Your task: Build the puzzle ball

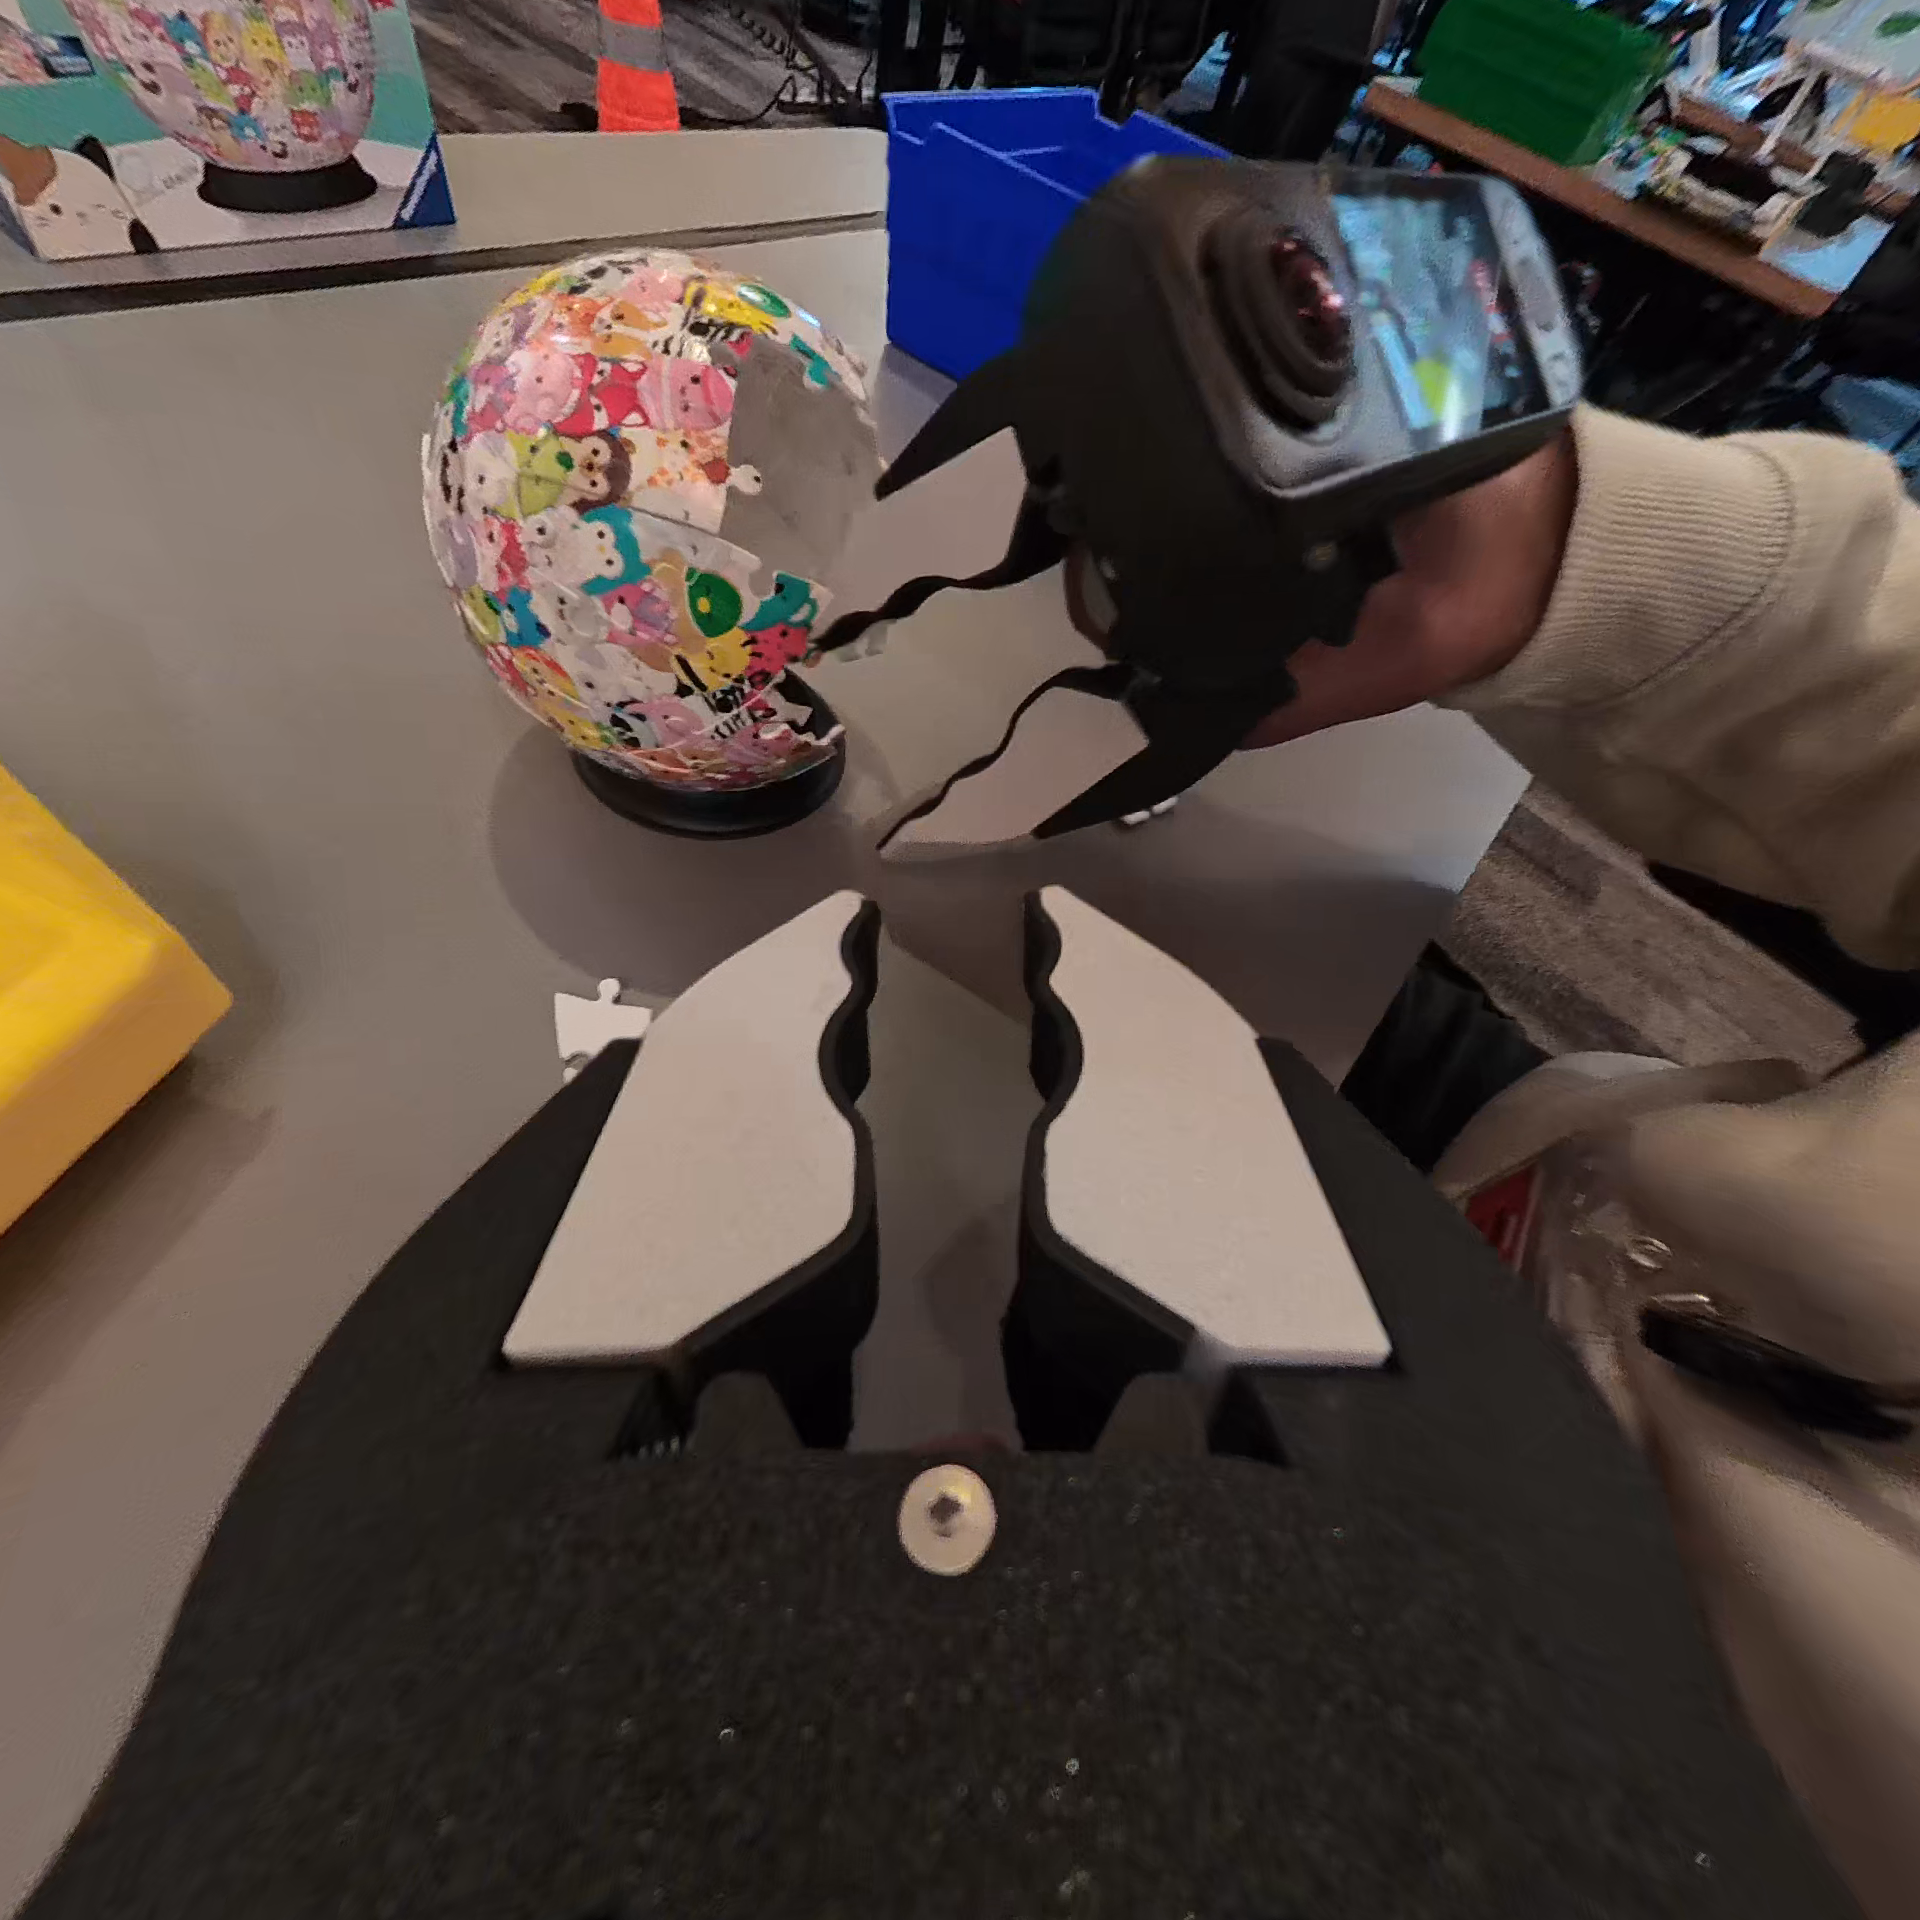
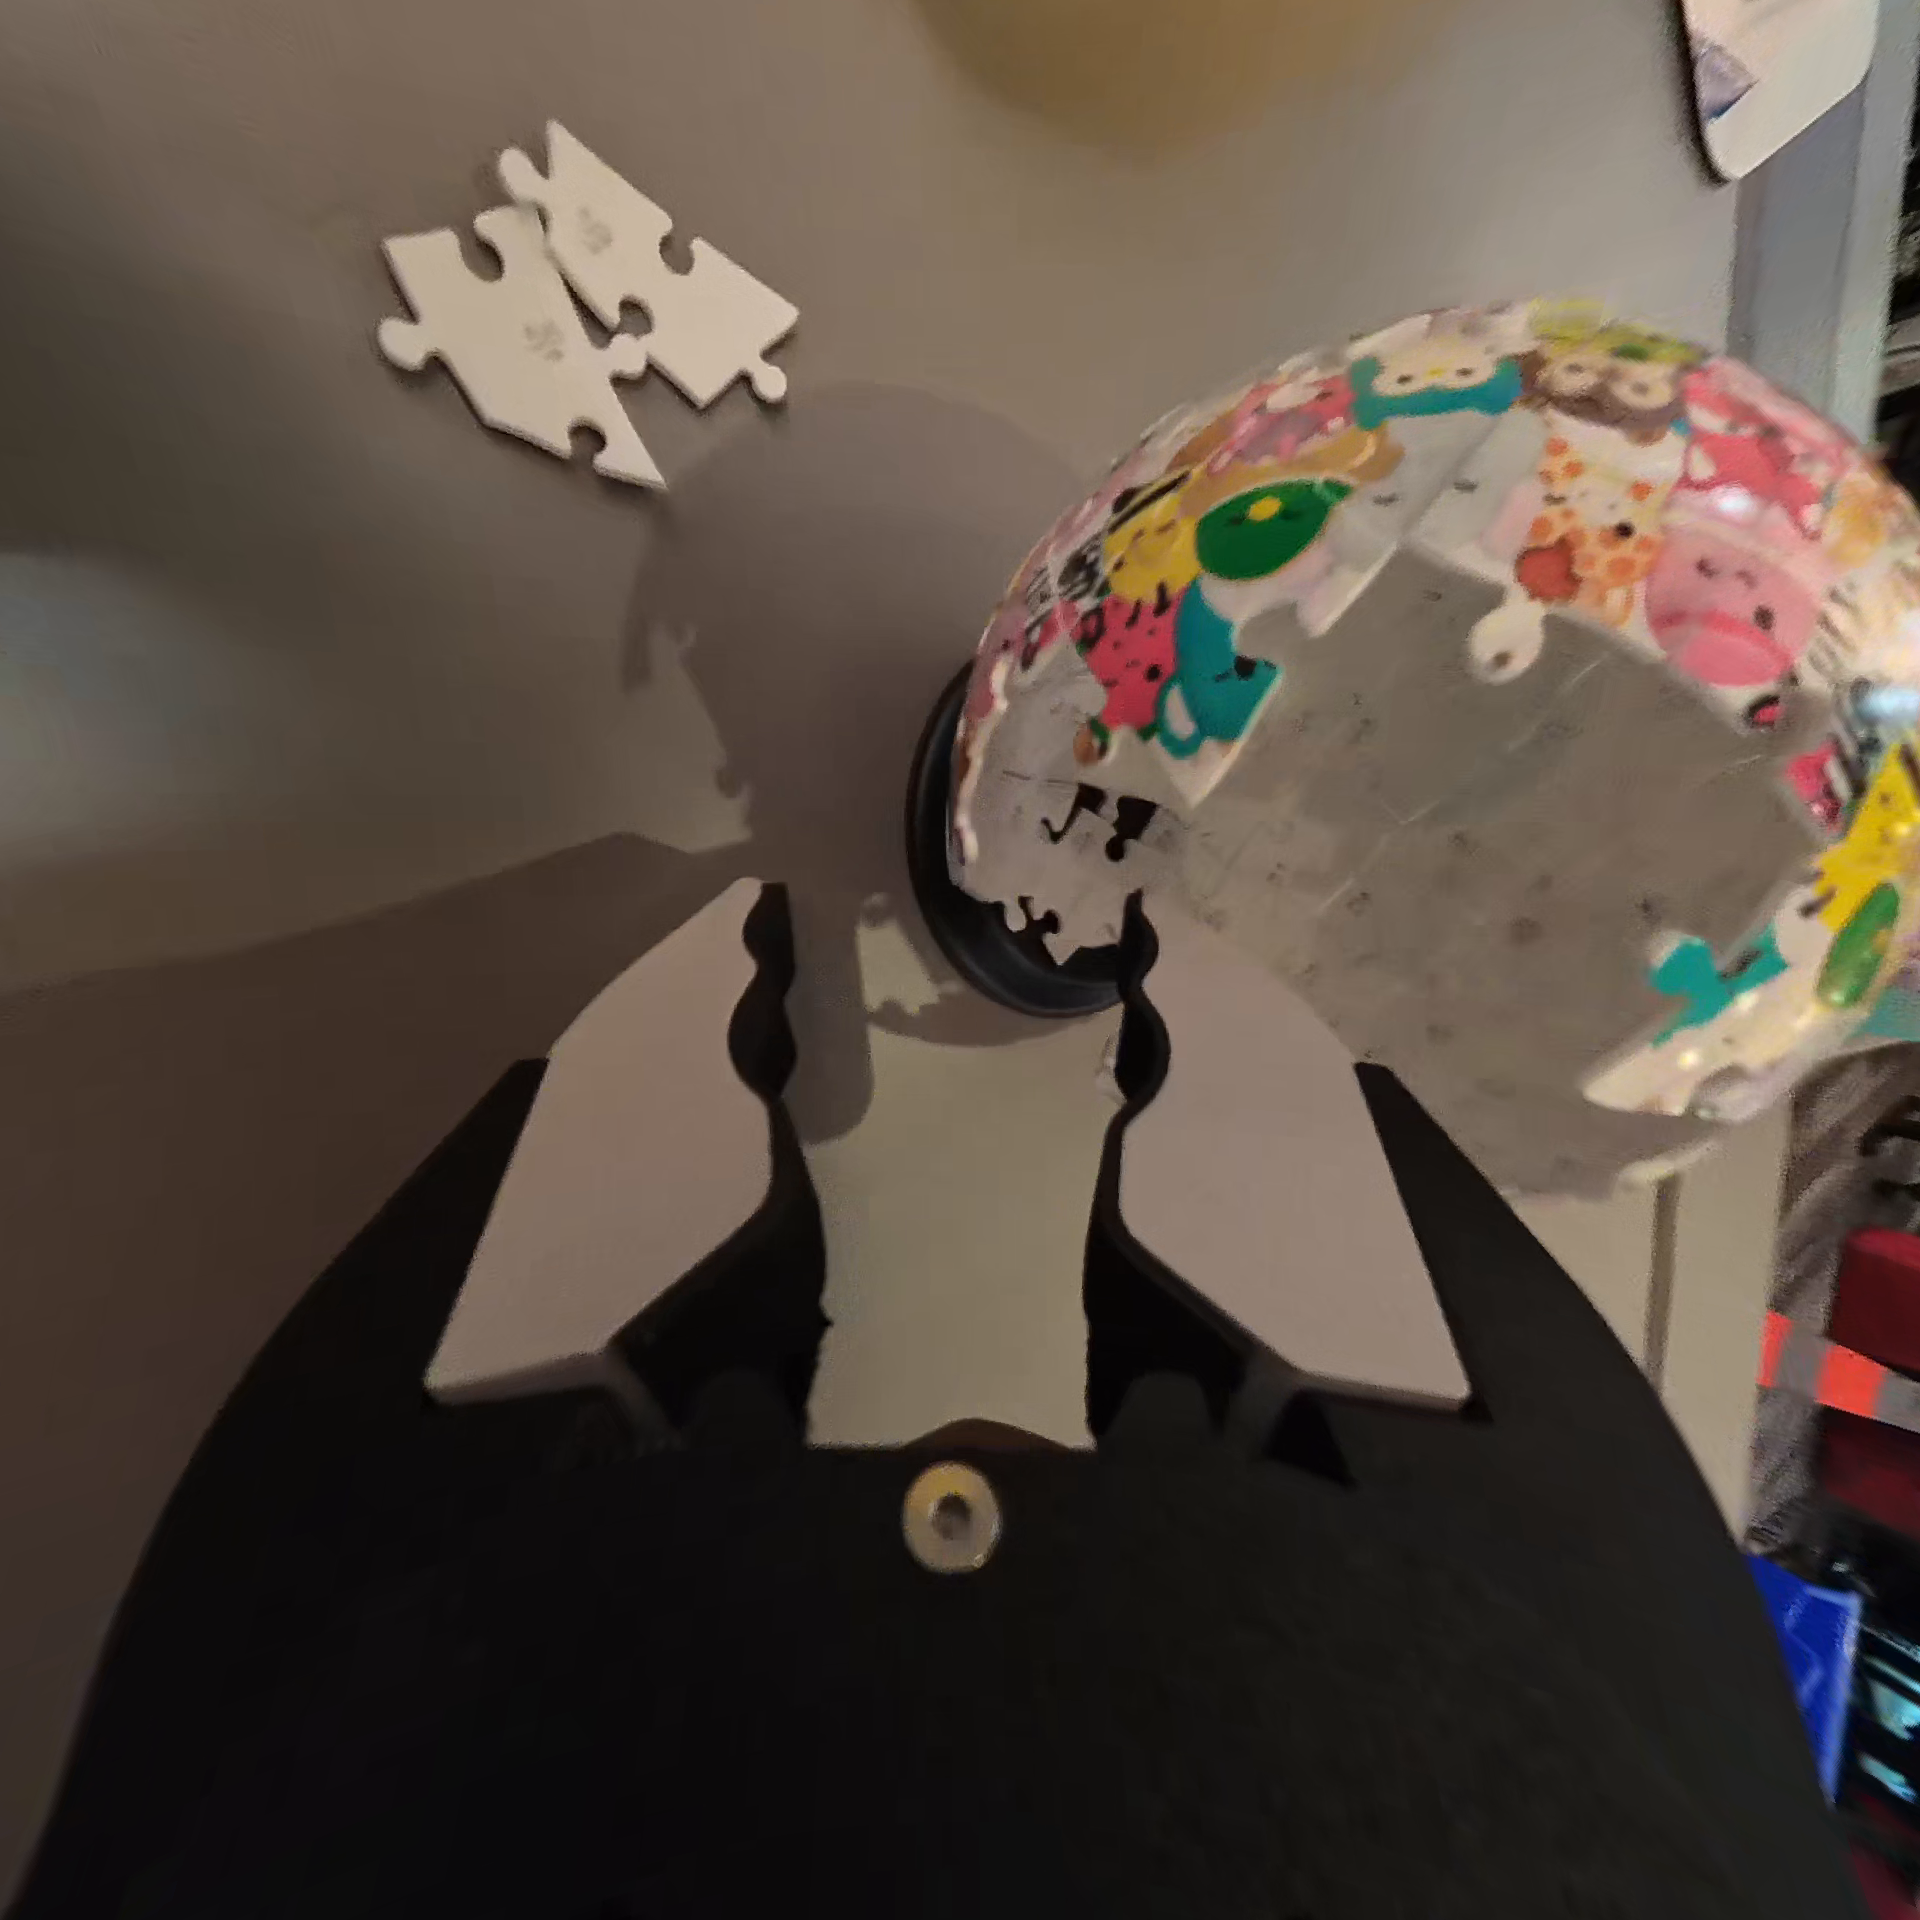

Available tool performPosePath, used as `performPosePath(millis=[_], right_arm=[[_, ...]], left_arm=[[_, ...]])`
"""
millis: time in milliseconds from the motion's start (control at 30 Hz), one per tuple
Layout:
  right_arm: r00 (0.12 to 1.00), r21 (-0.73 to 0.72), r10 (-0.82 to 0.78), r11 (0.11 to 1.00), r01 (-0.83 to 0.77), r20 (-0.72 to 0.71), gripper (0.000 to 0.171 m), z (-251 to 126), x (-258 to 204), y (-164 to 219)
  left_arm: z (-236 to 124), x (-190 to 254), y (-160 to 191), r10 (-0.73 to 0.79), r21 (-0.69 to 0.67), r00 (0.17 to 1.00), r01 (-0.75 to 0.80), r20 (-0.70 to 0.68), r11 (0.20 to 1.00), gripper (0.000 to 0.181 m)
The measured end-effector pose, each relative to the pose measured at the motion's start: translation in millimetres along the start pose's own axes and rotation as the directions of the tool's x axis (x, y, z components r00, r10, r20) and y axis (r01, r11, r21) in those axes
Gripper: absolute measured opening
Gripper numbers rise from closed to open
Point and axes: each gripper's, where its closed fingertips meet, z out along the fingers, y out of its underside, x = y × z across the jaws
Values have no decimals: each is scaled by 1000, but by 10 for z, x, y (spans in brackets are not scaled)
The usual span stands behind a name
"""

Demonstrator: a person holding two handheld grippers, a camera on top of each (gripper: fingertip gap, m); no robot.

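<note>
Both jaws apart, empty; puzzle ball (image 1: 623,520) half-shelled, right view blurred.

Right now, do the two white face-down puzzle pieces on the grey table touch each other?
Touching. The right wrist view shows one white piece lying partly over the other white piece, edges overlapping.

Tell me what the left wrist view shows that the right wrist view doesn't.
Only the left wrist view shows the yellow plastic bin, the blue plastic bin, the printed puzzle box, and the right gripper from outside, open beside the ball. Only the right wrist view shows two white loose puzzle pieces overlapping, face down. Both show the colourful, partly built puzzle ball with its open gap, its black ring stand and the grey table.
</note>
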Motion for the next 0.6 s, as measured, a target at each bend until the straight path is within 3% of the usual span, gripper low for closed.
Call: performPosePath(millis=[100,200,367,467,600], right_arm=[[998,5,17,1000,-17,68,75,22,-66,-55],[995,17,27,999,-29,93,76,-13,-107,-48],[986,256,161,952,-168,45,47,-381,-62,-62],[937,340,345,889,-308,-53,46,-563,61,287],[834,427,546,775,-466,-82,37,-744,66,724]], left_arm=[[19,53,-27,-4,16,999,5,-41,1000,27],[40,56,-19,4,15,999,-3,-43,1000,27],[130,-28,86,10,-38,1000,-10,-9,999,30],[253,-14,98,59,-63,998,-57,38,996,33],[561,64,129,182,-180,976,-159,121,971,42]])
